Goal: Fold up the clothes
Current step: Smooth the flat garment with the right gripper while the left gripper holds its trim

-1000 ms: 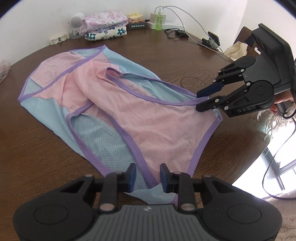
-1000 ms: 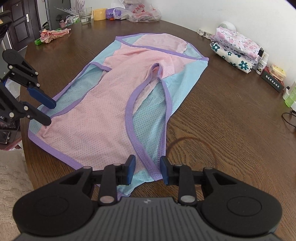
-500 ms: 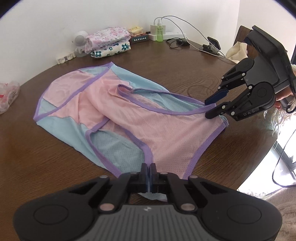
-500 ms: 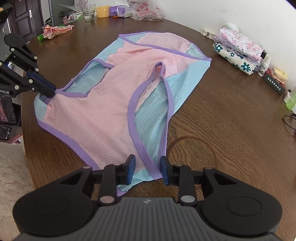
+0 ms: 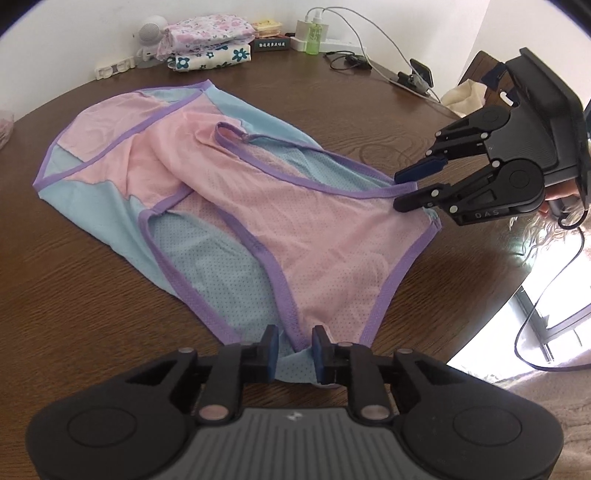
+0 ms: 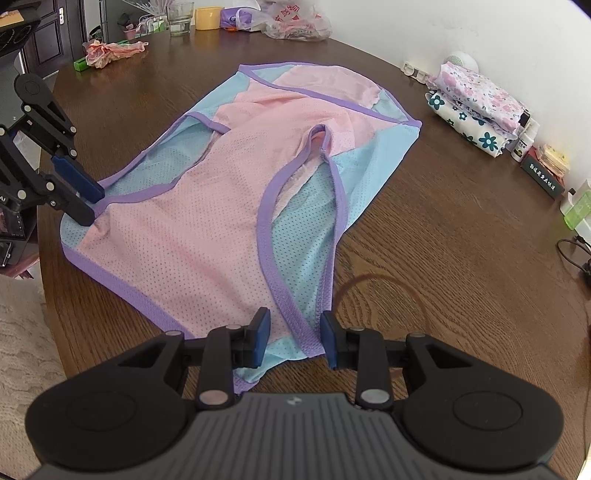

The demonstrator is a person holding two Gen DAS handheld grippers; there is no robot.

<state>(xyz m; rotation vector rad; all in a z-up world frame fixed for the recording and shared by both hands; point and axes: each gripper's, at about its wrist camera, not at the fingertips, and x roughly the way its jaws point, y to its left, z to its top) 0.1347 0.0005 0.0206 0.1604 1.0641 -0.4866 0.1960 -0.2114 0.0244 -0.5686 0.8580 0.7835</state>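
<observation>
A pink and light-blue mesh vest [image 5: 295,221] with purple trim lies flat on the round brown table [image 5: 74,295]. My left gripper [image 5: 295,349] sits at the vest's near corner. Its jaws are opening, and the purple-edged cloth lies between the pads without being pressed. From the right wrist view the same gripper [image 6: 79,195] straddles the far left corner of the vest [image 6: 207,229]. My right gripper [image 6: 294,334] is open, with a purple strap edge lying in its gap. The left wrist view shows it [image 5: 412,186] at the vest's right corner, trim between its fingers.
A stack of folded floral clothes [image 6: 476,107] lies by the wall, beside a small box and bottles. Cables, a charger and a green bottle [image 5: 313,38] sit at the back. Plastic bags, a glass and a yellow cup [image 6: 208,16] stand at the far end. The table edge [image 6: 48,266] is close.
The left gripper's jaws closed onto the vest's near corner half a second ago and have since parted again. The right gripper stayed in place with the same gap.
</observation>
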